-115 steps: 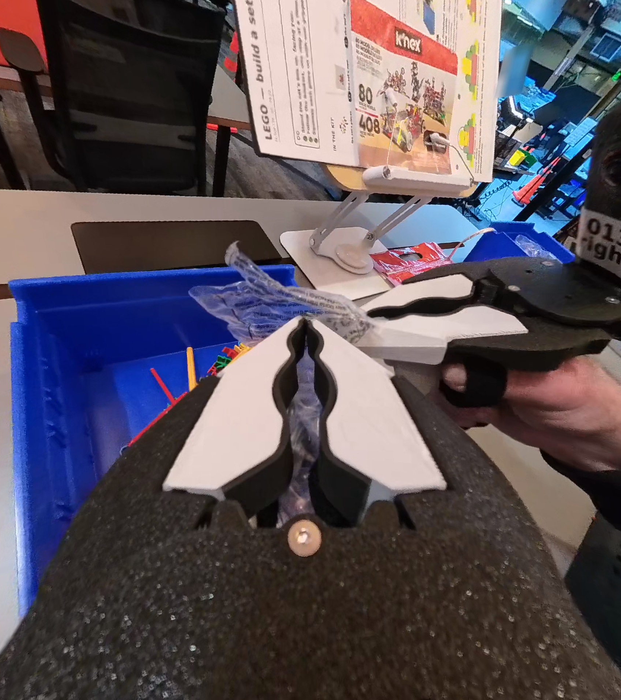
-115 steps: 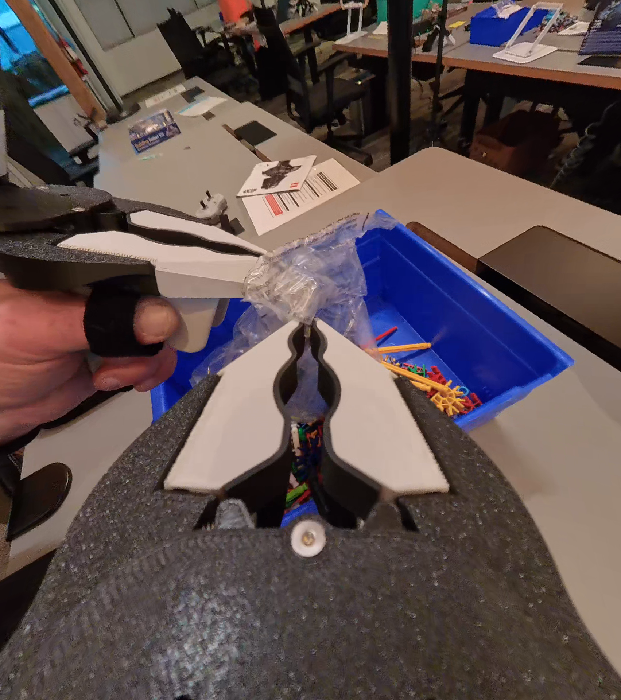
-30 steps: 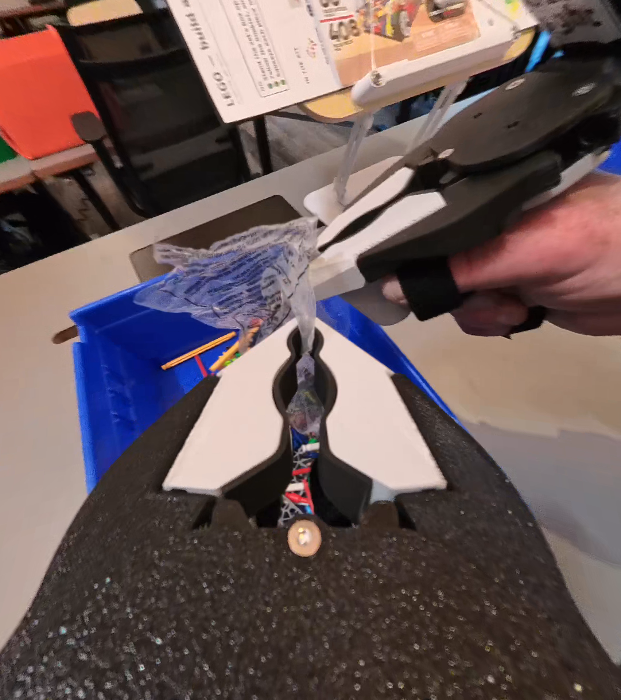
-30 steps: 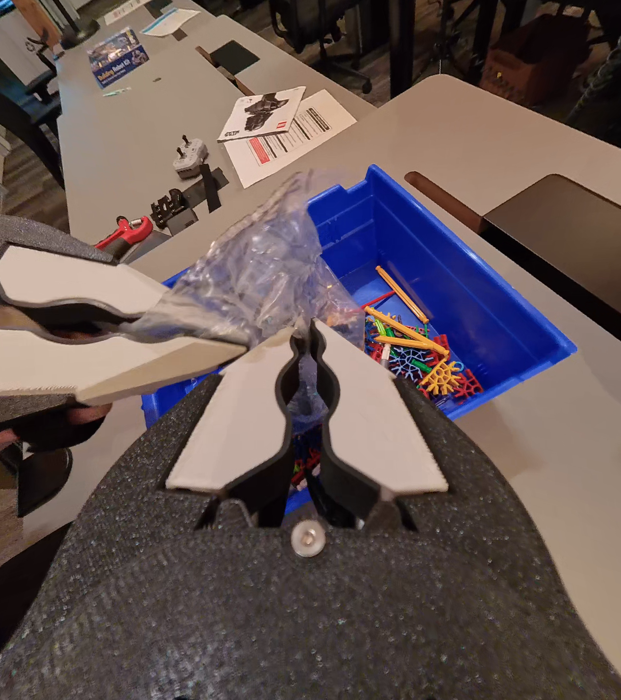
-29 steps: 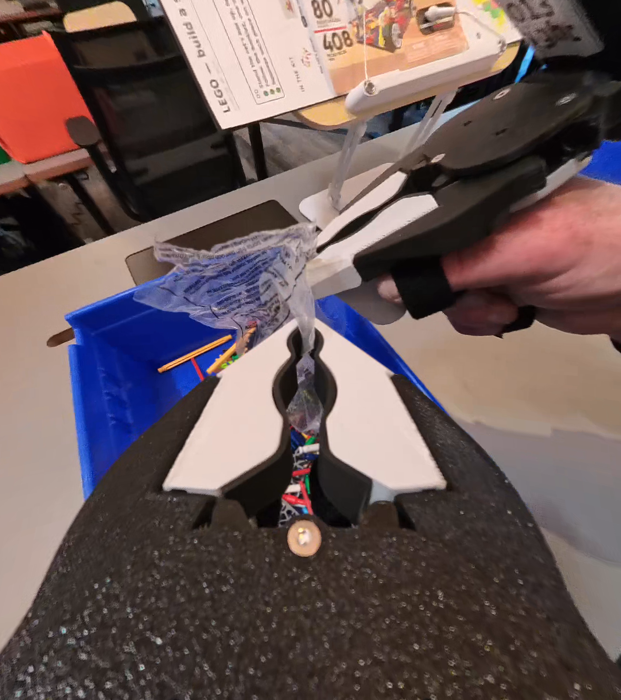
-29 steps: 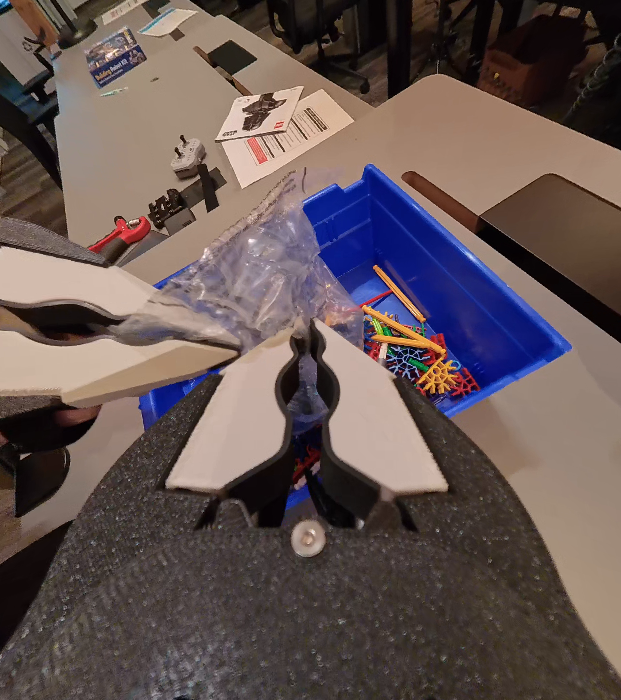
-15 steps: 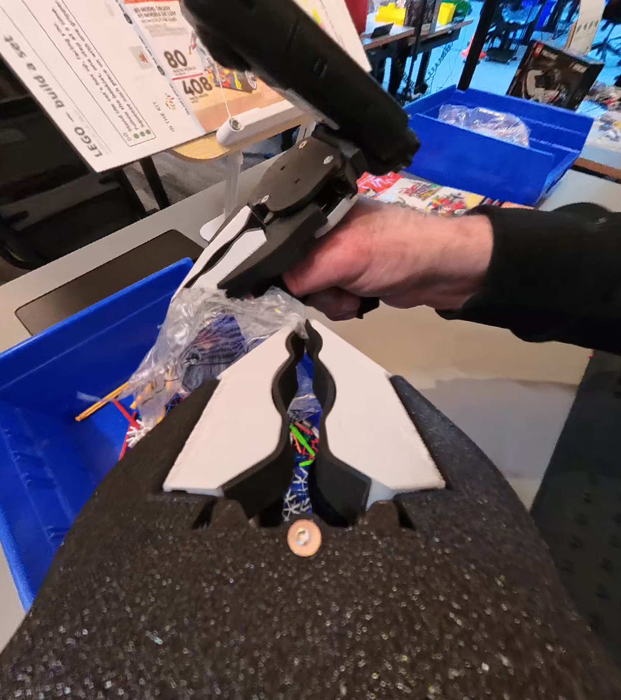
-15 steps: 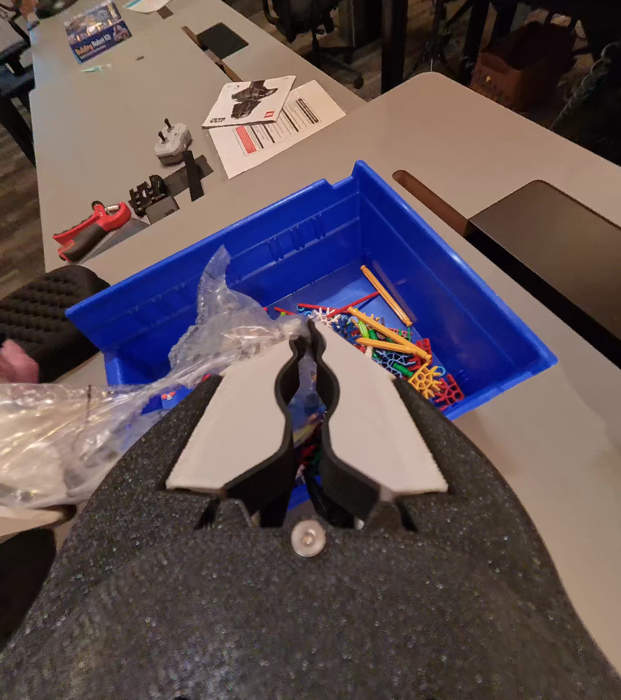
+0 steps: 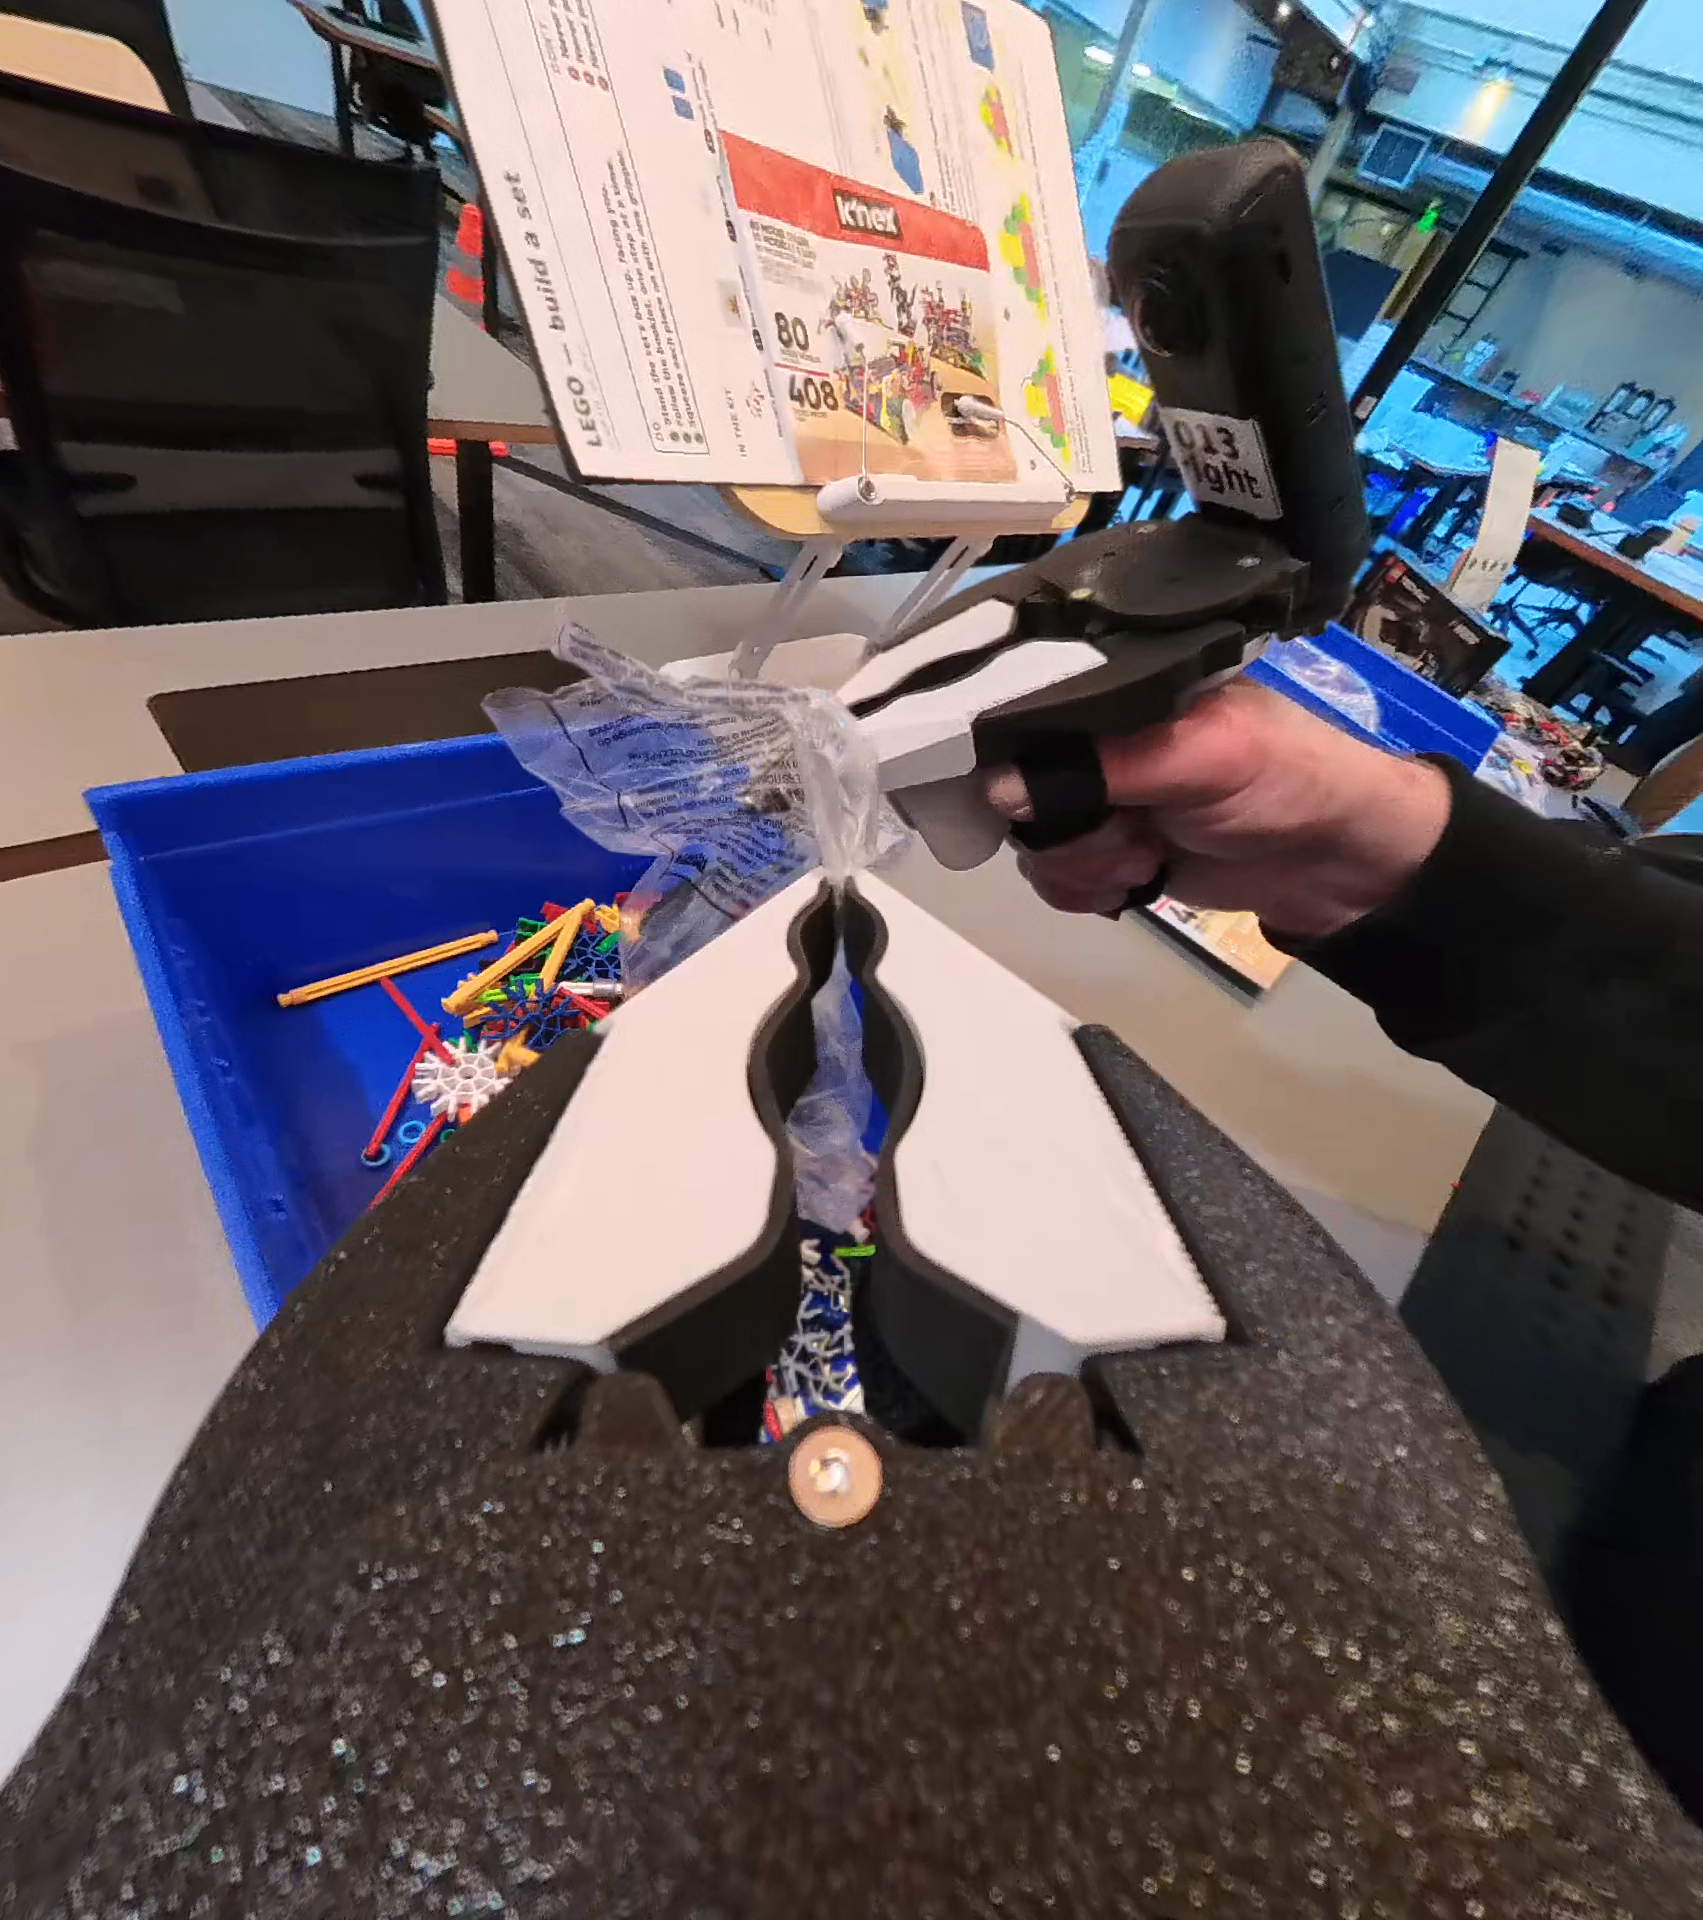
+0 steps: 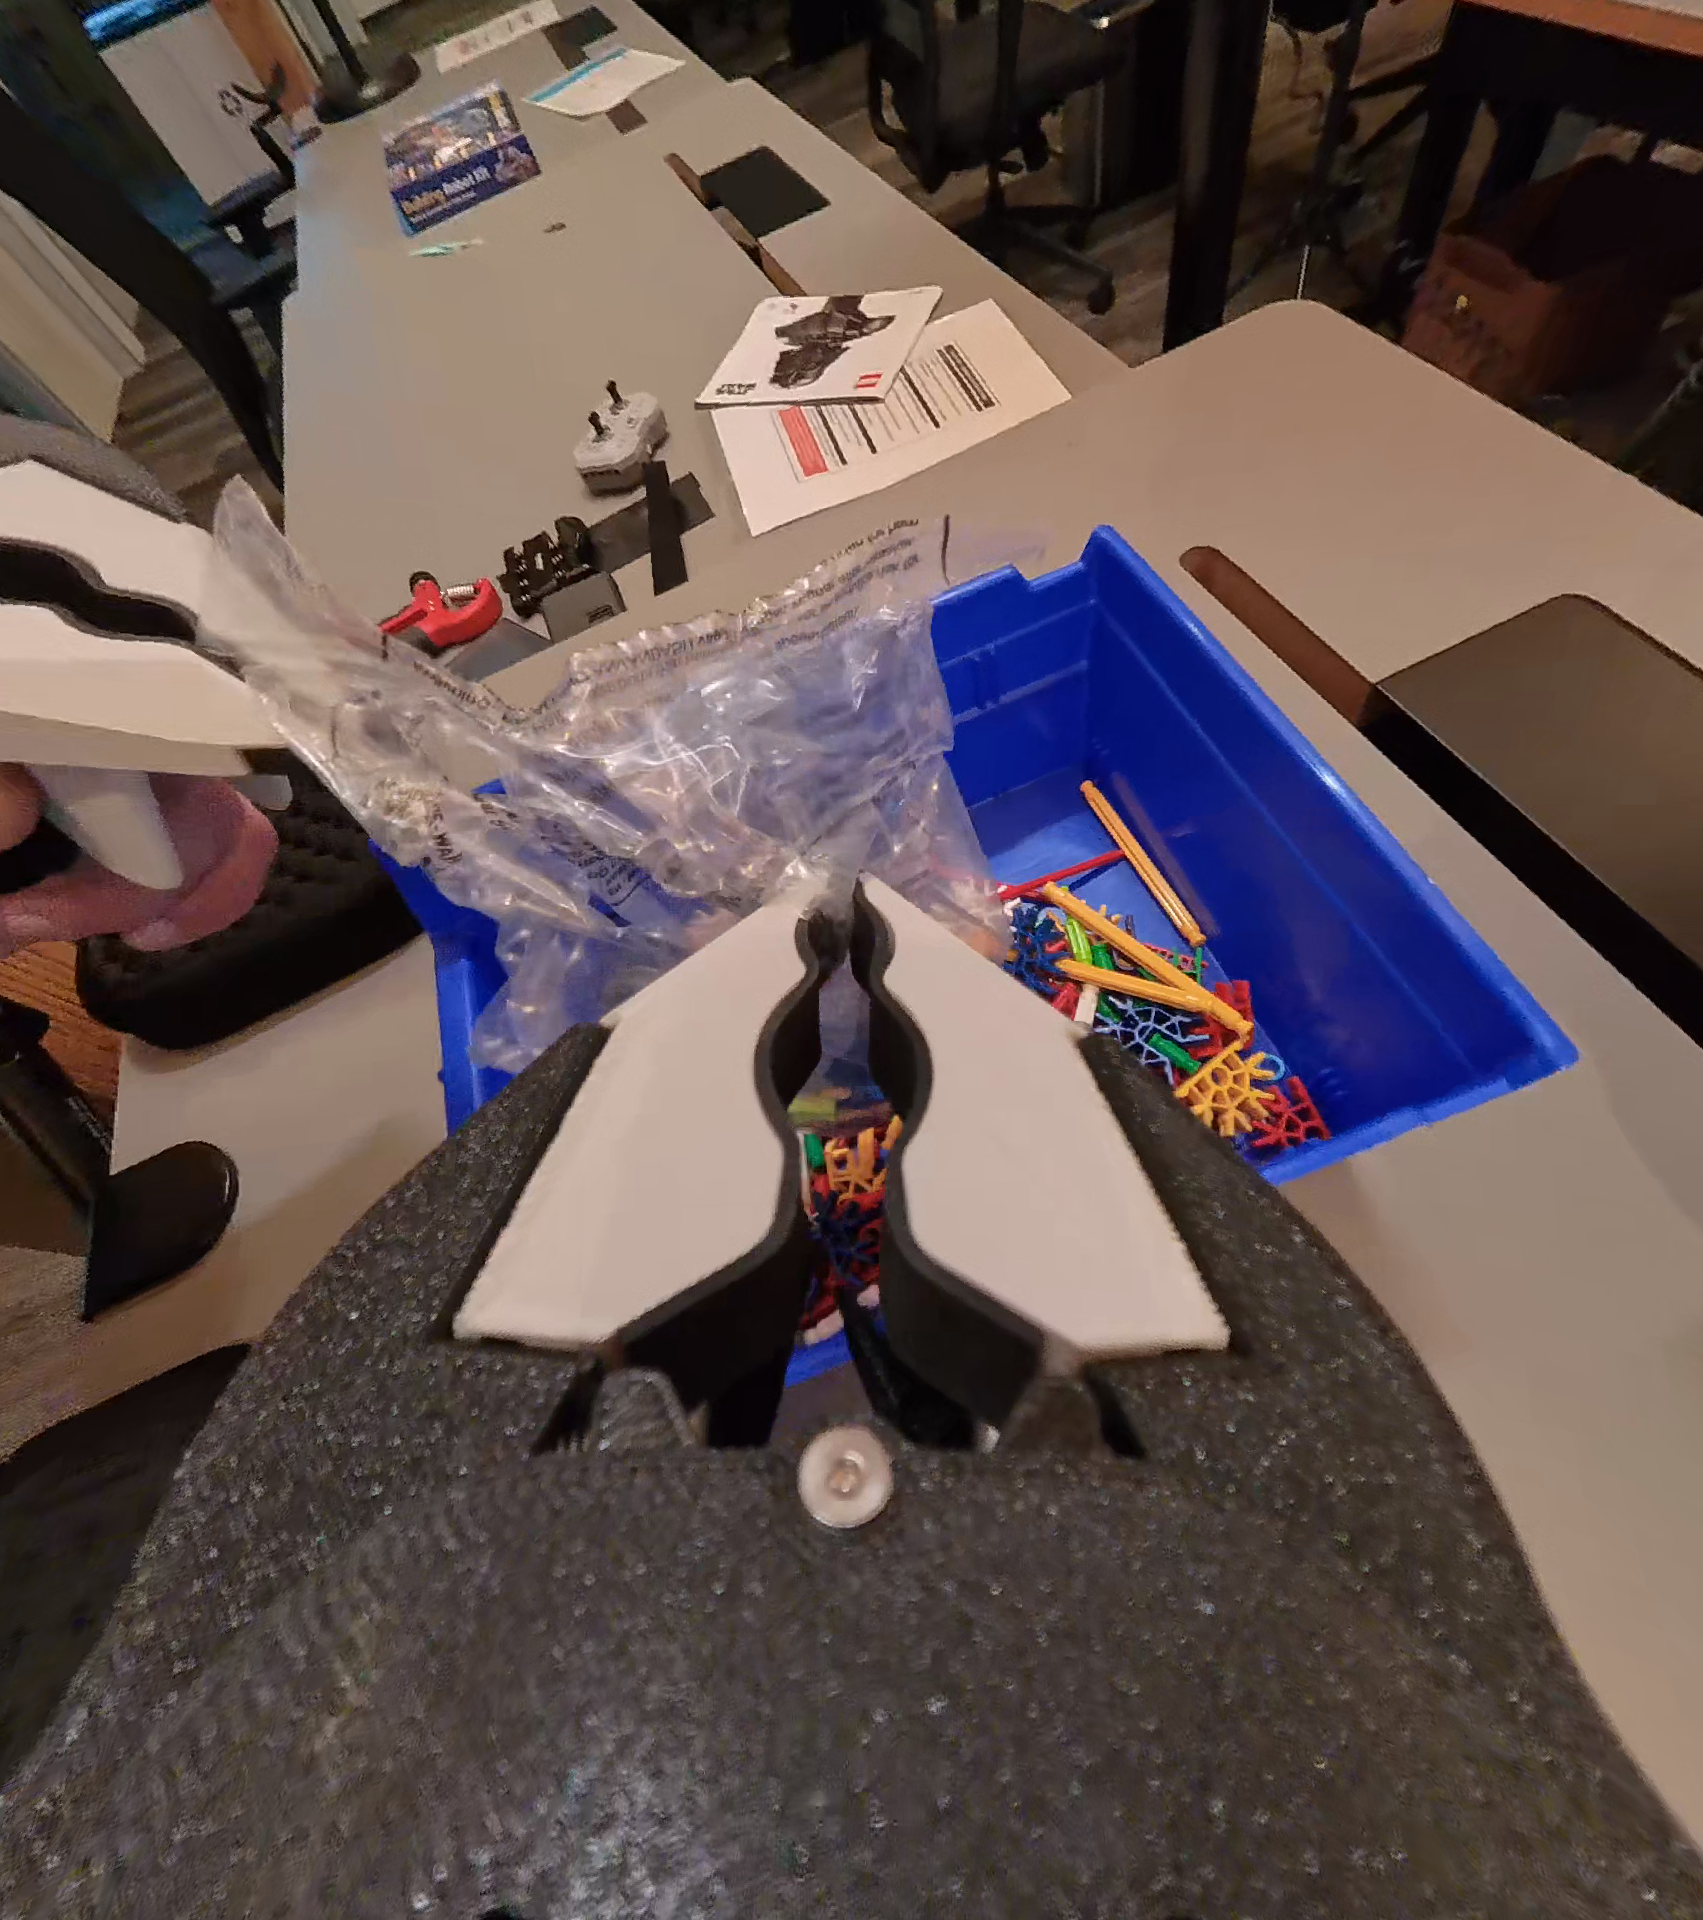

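Note:
A crumpled clear plastic bag (image 9: 701, 779) hangs above a blue bin (image 9: 192, 935). My left gripper (image 9: 834, 885) is shut on one corner of the bag. My right gripper (image 10: 832, 891) is shut on another part of the bag (image 10: 681, 748). The right gripper also shows in the left wrist view (image 9: 857, 727), held in a hand, and the left gripper shows at the left of the right wrist view (image 10: 234, 665). Several small coloured rods and connector pieces (image 10: 1169, 1029) lie in the bin (image 10: 1346, 862), and they also show in the left wrist view (image 9: 504, 997).
A white stand (image 9: 826, 499) holds an instruction sheet behind the bin. A black mat (image 10: 1636, 769) lies on the grey table (image 10: 1553, 1299). Papers (image 10: 878, 395), a small controller (image 10: 618, 436) and a red clamp (image 10: 442, 608) lie on the far table. Another blue bin (image 9: 1377, 696) stands at the right. The grippers' ends are close to 9 cm from one another.
Both grippers have lifted and drawn apart, stretching the bag between them above the bin. More coloured pieces lie in the bin than 3.8 s ago.

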`<state>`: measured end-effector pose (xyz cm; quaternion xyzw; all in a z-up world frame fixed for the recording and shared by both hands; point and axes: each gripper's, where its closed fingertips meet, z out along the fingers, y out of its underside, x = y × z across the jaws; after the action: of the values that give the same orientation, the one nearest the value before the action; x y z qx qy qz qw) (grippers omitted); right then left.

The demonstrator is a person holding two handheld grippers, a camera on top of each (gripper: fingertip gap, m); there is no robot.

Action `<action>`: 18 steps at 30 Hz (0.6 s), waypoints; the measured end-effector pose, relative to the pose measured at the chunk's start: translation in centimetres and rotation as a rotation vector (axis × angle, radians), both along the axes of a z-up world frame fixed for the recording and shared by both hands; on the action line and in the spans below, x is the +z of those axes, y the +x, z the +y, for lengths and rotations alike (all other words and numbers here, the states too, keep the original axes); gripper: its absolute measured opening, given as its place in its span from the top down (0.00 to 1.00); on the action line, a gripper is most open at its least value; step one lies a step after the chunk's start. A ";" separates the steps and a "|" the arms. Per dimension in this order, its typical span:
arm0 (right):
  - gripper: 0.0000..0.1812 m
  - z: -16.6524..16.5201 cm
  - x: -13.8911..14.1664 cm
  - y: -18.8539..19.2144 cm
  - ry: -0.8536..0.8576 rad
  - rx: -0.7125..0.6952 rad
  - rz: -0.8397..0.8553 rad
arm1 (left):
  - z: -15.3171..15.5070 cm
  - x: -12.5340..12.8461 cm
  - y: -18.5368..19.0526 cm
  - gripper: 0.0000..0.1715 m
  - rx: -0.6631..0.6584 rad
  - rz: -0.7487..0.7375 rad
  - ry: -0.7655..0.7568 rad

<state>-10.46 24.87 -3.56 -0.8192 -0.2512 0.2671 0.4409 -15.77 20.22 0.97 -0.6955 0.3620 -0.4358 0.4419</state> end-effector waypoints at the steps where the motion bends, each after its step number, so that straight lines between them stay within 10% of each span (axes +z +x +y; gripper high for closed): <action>1: 1.00 0.0 -0.2 0.0 -0.003 -0.003 -0.007 | 0.0 -0.1 0.1 1.00 -0.006 0.006 0.004; 18: 0.82 -6.1 -1.2 0.5 -0.038 0.180 -0.139 | 0.8 -0.6 0.8 1.00 -0.010 -0.032 -0.089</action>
<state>-9.93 18.79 -4.76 -0.8182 -0.3485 0.2529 0.3810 -14.94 21.01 0.32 -0.7057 0.3384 -0.4649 0.4140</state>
